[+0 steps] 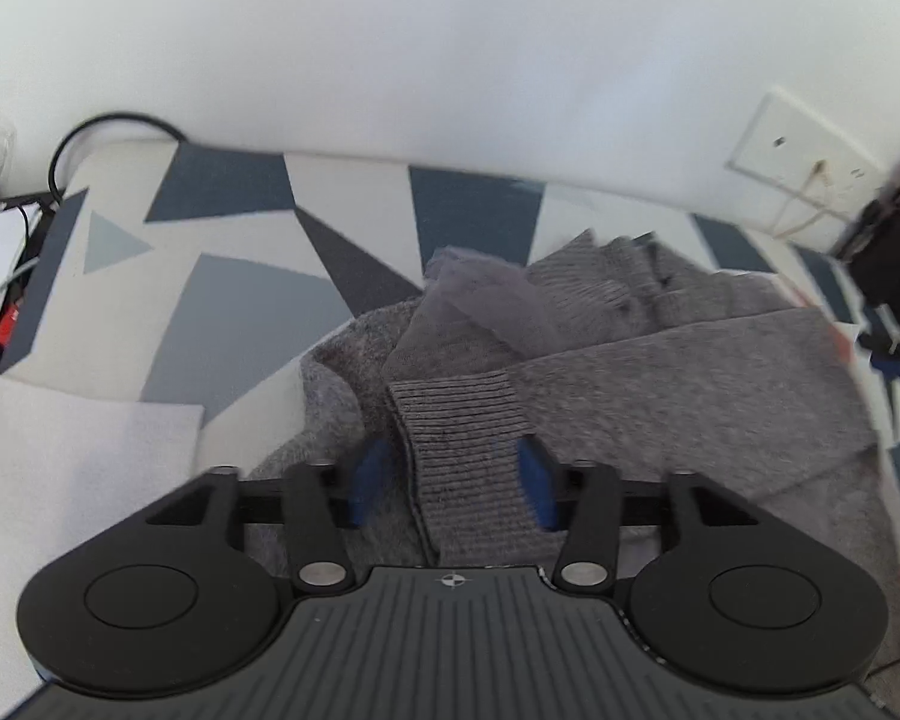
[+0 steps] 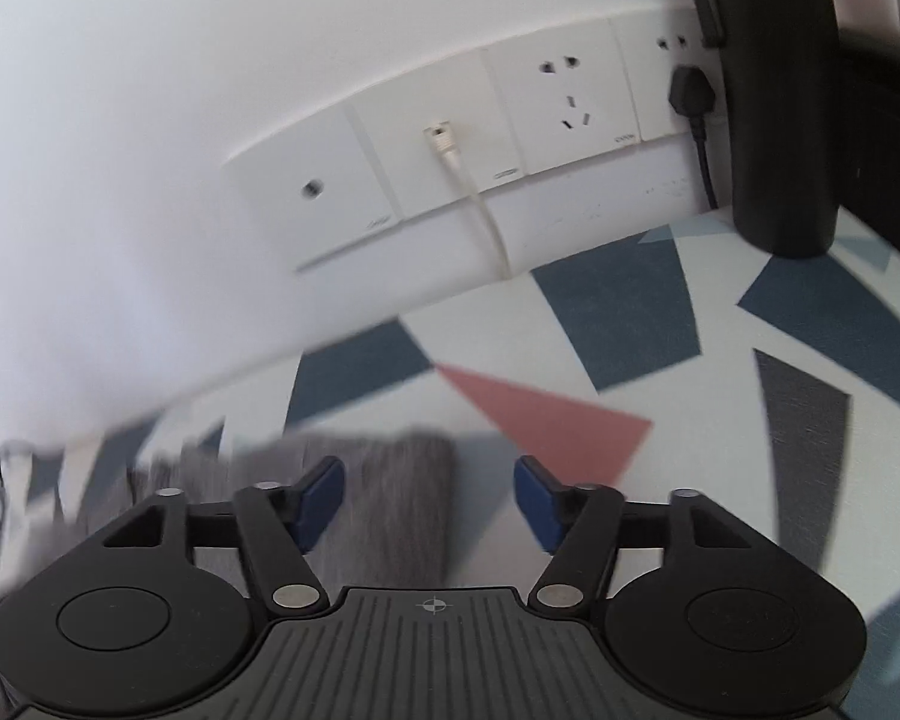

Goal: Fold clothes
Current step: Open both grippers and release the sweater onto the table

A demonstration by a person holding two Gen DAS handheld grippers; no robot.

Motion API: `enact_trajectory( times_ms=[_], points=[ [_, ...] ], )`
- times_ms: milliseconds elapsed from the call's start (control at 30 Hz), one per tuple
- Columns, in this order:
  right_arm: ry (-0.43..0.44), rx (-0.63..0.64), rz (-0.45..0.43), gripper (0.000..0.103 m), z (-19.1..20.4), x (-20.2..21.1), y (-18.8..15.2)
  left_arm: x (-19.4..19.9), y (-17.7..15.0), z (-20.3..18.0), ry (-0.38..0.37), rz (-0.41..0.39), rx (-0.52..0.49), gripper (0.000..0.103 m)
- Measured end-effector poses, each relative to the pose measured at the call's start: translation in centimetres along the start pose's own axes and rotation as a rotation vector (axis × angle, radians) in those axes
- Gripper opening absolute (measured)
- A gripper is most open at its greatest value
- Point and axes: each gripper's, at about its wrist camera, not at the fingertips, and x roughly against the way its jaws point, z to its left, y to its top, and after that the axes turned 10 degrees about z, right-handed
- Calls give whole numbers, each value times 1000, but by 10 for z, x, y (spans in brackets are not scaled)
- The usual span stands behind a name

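A grey knit sweater (image 1: 660,378) lies rumpled on the patterned tablecloth (image 1: 240,300), with one sleeve laid across its body. The sleeve's ribbed cuff (image 1: 456,420) rests between the blue pads (image 1: 537,489) of my left gripper (image 1: 455,483), which is open; the pads stand apart from the cuff on both sides. In the right wrist view, a blurred edge of the grey sweater (image 2: 390,480) lies under the left half of my right gripper (image 2: 429,498). This gripper is also open, its pads wide apart over the cloth, not pressing on anything.
A white wall with a row of sockets (image 2: 450,138), a white cable (image 2: 480,210) and a black plug (image 2: 693,93) rises just behind the table. A tall black object (image 2: 780,120) stands at the right. A white folded cloth (image 1: 78,450) and black cables (image 1: 60,150) lie at the left.
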Motion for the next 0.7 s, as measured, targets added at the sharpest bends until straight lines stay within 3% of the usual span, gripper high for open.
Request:
enact_trajectory(
  times_ms=[100, 233, 433, 567, 700],
  points=[
    [-61, 117, -4, 102, 13, 25, -38, 34, -19, 12, 6, -43, 7, 73],
    [-112, 201, 33, 102, 23, 43, -85, 62, -53, 25, 42, -27, 26, 77],
    [-114, 196, 39, 102, 45, 66, -127, 62, -114, 15, 95, 124, 4, 81],
    [-110, 207, 76, 102, 60, 64, -143, 49, -141, 12, 150, 139, 73, 81],
    [-173, 275, 134, 102, 79, 54, -156, 43, -146, 17, 171, 116, 147, 81]
  ],
)
